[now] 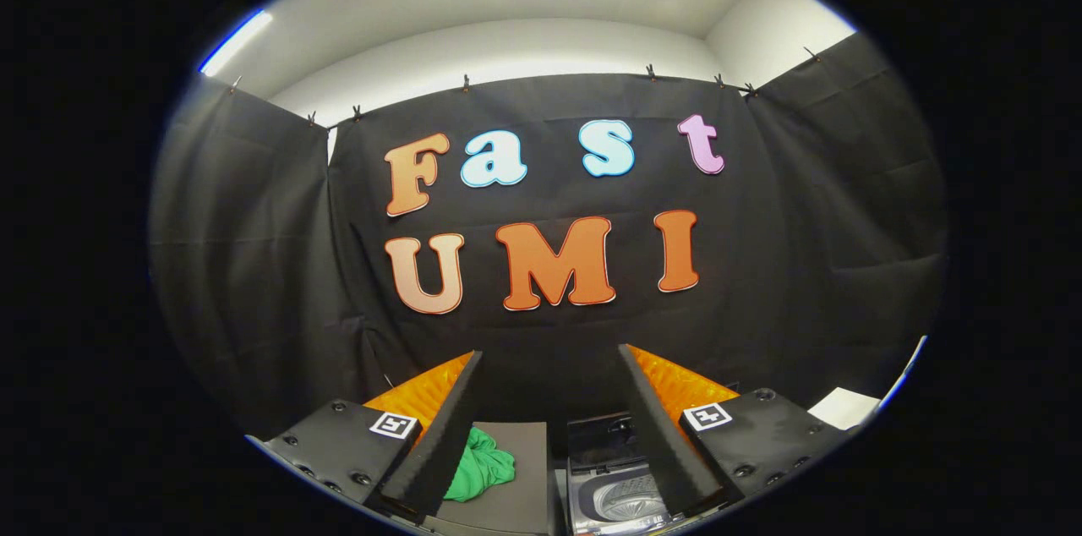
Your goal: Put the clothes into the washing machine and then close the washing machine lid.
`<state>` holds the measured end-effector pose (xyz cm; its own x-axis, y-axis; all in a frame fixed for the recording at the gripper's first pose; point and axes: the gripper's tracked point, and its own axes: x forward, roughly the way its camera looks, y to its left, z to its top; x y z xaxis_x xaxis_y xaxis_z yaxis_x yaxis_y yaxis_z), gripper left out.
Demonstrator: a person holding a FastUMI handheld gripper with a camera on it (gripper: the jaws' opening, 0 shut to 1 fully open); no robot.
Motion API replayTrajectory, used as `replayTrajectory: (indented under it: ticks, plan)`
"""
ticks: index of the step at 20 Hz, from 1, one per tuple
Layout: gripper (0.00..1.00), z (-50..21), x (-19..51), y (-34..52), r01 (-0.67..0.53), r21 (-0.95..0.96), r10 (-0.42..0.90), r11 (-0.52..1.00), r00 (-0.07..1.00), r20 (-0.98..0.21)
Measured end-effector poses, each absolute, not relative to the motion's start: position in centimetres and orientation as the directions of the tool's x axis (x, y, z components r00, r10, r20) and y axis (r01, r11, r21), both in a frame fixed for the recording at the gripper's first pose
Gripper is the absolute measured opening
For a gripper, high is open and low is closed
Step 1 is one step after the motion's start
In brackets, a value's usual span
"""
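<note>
The gripper (549, 367) is holding its fingers wide apart, gripping nothing. Below them, green clothes (480, 465) are lying beside the open washing machine (621, 495).

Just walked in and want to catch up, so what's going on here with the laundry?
A person is holding the hand-held gripper up, fingers spread open and gripping nothing. Below, between the fingers, a crumpled green garment lies on a dark surface by the left finger. The small washing machine sits next to it, lid up and drum showing. Nothing has been picked up yet, so the clothes have yet to go in and the lid has yet to be closed.
</note>
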<state>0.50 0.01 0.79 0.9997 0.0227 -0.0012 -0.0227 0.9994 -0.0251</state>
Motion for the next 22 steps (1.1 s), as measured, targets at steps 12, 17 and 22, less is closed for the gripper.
replayTrajectory:
  ticks: [12,17,22]
  plan:
    - [0.99,-1.1,1.8,2.8,-0.045,-0.044,0.044,0.998,0.999,-0.028]
    - [0.99,-4.5,2.9,6.4,-0.085,-0.036,0.082,0.996,0.993,-0.084]
    - [0.99,-10.4,4.6,11.8,-0.16,-0.03,0.152,0.987,0.971,-0.186]
